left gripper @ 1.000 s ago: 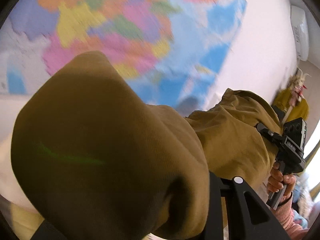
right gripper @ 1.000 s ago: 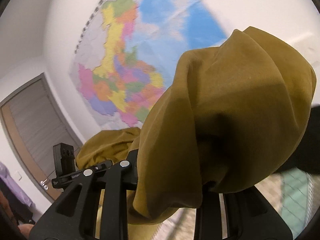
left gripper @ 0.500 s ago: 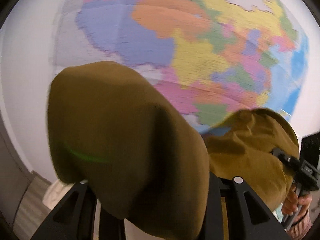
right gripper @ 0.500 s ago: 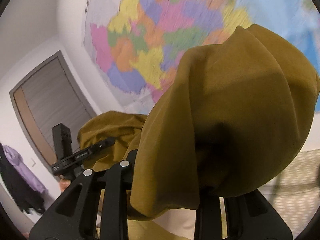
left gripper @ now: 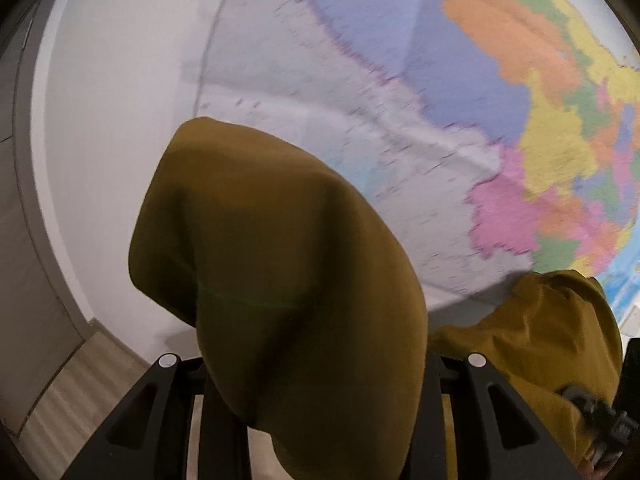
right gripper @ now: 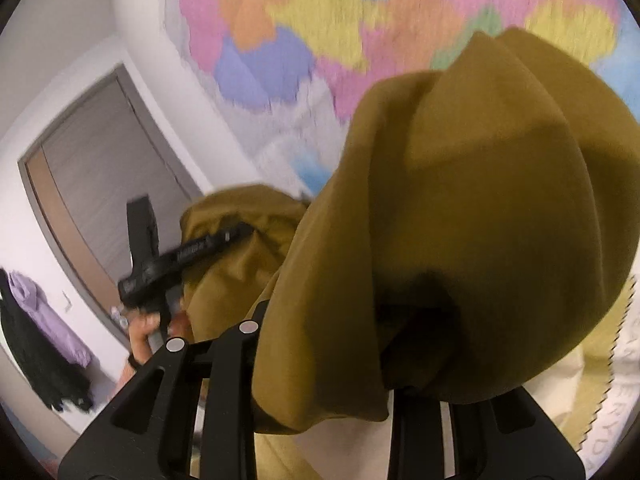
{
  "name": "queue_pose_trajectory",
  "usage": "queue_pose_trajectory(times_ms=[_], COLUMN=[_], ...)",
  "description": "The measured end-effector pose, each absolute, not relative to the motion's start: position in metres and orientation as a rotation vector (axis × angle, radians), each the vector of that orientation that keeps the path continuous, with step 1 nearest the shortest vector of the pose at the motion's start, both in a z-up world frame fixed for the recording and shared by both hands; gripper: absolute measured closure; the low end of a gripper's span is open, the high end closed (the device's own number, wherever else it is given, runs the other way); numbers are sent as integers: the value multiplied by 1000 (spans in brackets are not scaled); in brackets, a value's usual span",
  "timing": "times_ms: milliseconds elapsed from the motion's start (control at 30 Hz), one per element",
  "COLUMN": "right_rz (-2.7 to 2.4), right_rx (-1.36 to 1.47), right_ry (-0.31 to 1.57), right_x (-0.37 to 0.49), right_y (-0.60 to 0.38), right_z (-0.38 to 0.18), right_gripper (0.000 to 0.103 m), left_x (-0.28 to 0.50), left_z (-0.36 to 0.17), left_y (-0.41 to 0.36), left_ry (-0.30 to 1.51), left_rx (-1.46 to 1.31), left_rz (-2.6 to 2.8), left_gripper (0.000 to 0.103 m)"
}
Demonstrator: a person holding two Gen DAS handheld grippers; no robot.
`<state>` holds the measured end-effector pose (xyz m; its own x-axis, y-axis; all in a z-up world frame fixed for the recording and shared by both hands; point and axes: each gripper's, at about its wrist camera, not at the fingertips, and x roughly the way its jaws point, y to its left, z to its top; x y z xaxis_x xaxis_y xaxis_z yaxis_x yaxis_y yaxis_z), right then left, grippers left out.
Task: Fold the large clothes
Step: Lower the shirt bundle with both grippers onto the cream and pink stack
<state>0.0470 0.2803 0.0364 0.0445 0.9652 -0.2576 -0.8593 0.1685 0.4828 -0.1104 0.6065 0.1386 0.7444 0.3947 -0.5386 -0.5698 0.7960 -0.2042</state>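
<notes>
While both grippers carry the olive-brown garment up in the air in front of a wall map, the step in hand looks like the lift-and-carry part of a fold: two gathered bunches of the cloth are held apart, one per gripper, with the rest hanging below and out of sight. In the left wrist view the left gripper has a thick wad of the fabric bulging up from between its jaws and draping over them; the jaws stand narrow, clamped on that wad. The right wrist view shows the same for the right gripper: its jaws are closed on another bunch of the garment, which balloons above and spills to the left over the black frame. Seen from the right wrist, the left gripper sits further left, in the person's hand, with cloth mounded over it in front of a grey door. A purple garment hangs by the wall at far left, and a pale patterned surface shows low at right, perhaps a bed, though I cannot tell.

No flat part of the garment is visible, so how far the folding has come cannot be judged. My guess is that the next move calls for bringing both held bunches down together, level and evenly spaced, so the cloth lands without twisting.
</notes>
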Motion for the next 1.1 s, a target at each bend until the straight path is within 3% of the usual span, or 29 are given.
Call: queue_pose_trajectory(times_ms=[200,400,467,500,600,667,700,800,833,867,900,933,1000,1033,1100], right_rz=[1392,1431,1436,1430,1382,1337,1308,1196,1162,1155,1172,1170,1225,1250,1234], right_rx=[114,72,55,48,7,-17,-17,45,71,110,127,121,79,38,-99], right_ry=[844,935,928,919,867,819,800,748,742,755,782,800,802,796,712], right_x=[46,36,32,29,31,31,35,55,63,75,82,87,86,85,69], right_y=[295,279,264,255,223,202,201,179,173,164,171,183,195,193,203], right_z=[-32,-25,-22,-19,-11,0,9,18,17,12,10,8,6,2,2], right_gripper=[63,53,35,31,31,51,53,51,46,33,29,33,53,87,94], left_x=[-130,-142,-144,-143,-143,-144,-143,-146,-147,-150,-153,-156,-167,-172,-184], left_z=[53,28,23,22,14,14,14,21,24,29,33,38,46,53,65], left_y=[642,652,654,655,660,660,660,651,648,645,640,637,629,626,619], left_ry=[615,668,683,692,725,731,733,737,740,735,723,710,682,670,645], left_rx=[-489,-554,-560,-562,-570,-555,-551,-521,-512,-507,-502,-498,-504,-505,-505], left_rz=[629,665,675,681,716,726,731,751,762,767,768,772,776,789,798], left_gripper=[70,55,51,50,40,39,38,37,36,36,35,34,32,32,32])
